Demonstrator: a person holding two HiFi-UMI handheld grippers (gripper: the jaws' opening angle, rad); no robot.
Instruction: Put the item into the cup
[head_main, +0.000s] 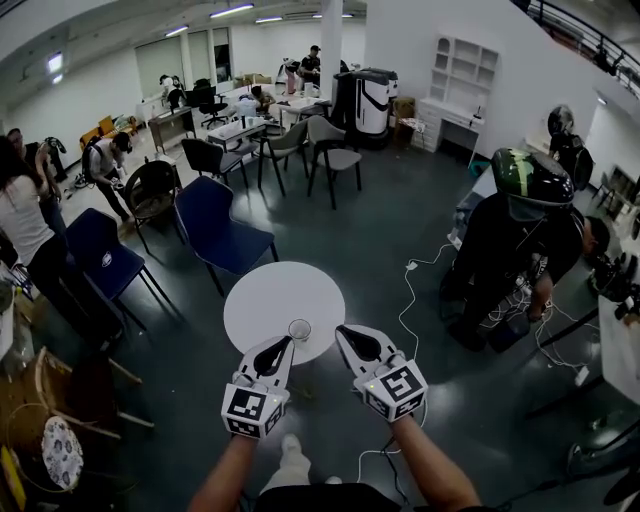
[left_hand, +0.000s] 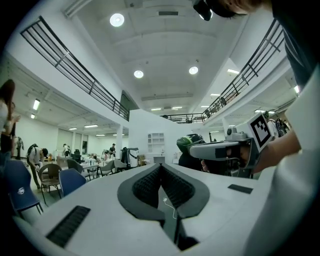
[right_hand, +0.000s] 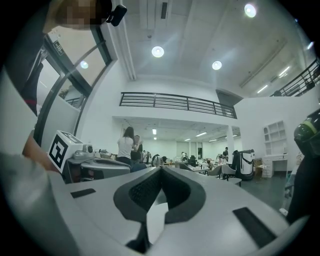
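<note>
A small clear cup stands near the front edge of the round white table. No separate item shows on the table or in either gripper. My left gripper hangs just left of the cup, its jaws shut with nothing between them; its own view has its tips pressed together. My right gripper hangs just right of the cup, also shut and empty, tips meeting. Each gripper view looks level across the room and catches the other gripper, not the cup.
Two blue chairs stand behind the table on the left. A white cable runs over the floor on the right, near a crouching person in a green helmet. A wooden chair stands at the near left.
</note>
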